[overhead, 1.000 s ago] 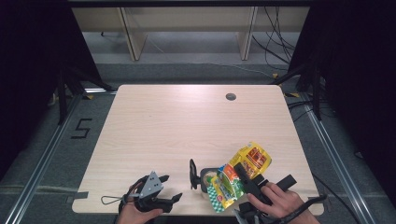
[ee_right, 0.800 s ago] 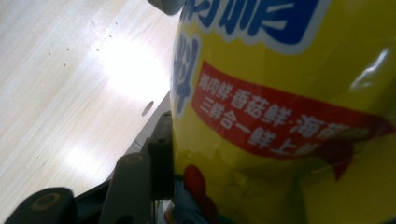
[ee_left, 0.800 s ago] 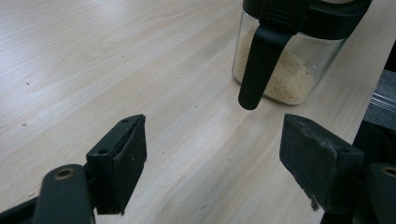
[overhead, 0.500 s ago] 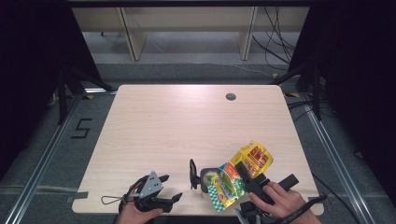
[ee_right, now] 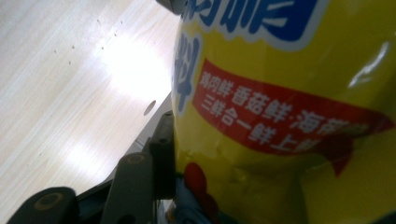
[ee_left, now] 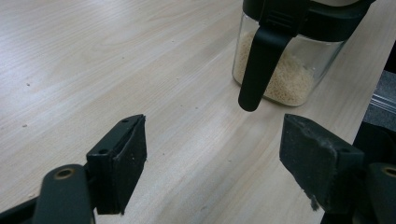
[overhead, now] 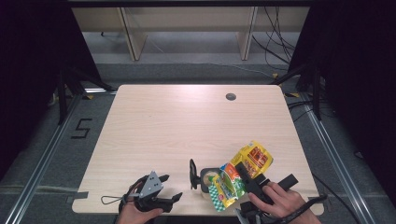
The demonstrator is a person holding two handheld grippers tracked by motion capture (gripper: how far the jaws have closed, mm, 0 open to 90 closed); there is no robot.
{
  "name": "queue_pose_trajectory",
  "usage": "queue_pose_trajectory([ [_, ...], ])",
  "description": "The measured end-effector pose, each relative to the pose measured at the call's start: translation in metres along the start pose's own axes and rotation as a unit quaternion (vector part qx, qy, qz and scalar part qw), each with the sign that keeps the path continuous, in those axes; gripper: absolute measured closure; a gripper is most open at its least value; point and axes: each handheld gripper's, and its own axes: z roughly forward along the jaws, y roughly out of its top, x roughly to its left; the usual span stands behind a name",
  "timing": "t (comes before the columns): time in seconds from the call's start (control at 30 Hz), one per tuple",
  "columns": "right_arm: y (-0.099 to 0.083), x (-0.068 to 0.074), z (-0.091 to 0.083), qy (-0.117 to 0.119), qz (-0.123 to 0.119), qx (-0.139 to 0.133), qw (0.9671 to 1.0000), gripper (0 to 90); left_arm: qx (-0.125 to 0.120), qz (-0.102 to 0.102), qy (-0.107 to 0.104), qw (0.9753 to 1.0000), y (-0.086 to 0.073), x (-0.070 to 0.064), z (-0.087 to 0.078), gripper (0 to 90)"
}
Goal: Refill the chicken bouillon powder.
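Left gripper view: ahead of the left gripper's (ee_left: pixel 212 161) wide-open, empty jaws stands the grain-filled glass jar (ee_left: pixel 287 70), black handle (ee_left: pixel 261 56) hanging towards them, while the right gripper (overhead: pixel 252 184) clamps the yellow seasoning packet (ee_right: pixel 289 107).

The high view is looking forward and down over the whole pale wooden table (overhead: pixel 187 135). The left gripper view is skimming low across that table, facing the nearby clear glass jar of pale grains (ee_left: pixel 285 70). The right gripper view is pressing close against the yellow printed plastic packet (ee_right: pixel 289 102).
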Motion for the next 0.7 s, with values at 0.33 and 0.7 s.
queue_pose_trajectory([
  [0.33,0.0025,0.0016,0.0006,-0.017,0.008,-0.01,0.9998,55.9,0.003,-0.002,-0.001,1.0,0.0001,0.0005,-0.0003,22.8],
  [0.7,-0.0006,-0.0005,-0.0012,0.002,0.005,-0.003,1.0,56.3,0.006,-0.001,0.002,1.0,0.0003,0.001,-0.0009,22.8],
])
